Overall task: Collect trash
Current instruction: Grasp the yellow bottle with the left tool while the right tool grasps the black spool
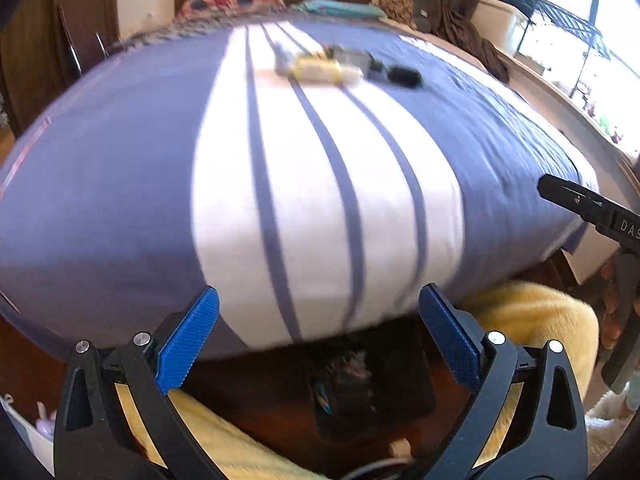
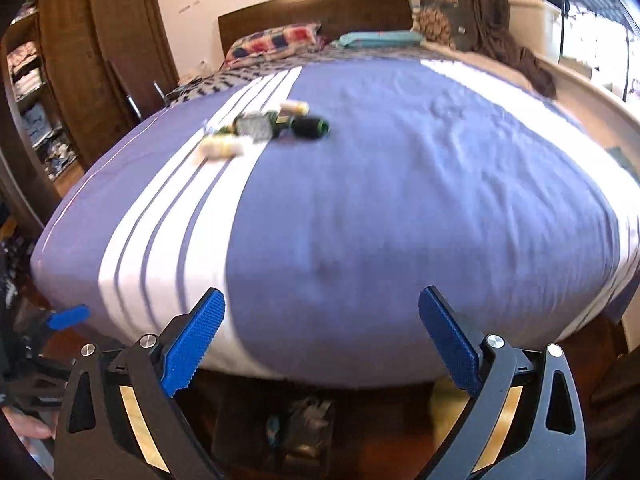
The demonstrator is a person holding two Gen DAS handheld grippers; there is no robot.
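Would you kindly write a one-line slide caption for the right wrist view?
Open right gripper at the foot of a blue-and-white striped bed, facing a small trash cluster farther up.

Blue-and-white striped bed (image 2: pixel 400 200), small trash cluster (image 2: pixel 264 126) lying mid-bed

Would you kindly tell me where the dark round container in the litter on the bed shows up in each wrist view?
Left wrist view: the dark container lies upper centre-right, at the right end of the litter cluster, on the blue of the bedspread.
Right wrist view: the dark container lies upper centre, again at the cluster's right end.
Shared landmark: the patterned pillow at the dark headboard.
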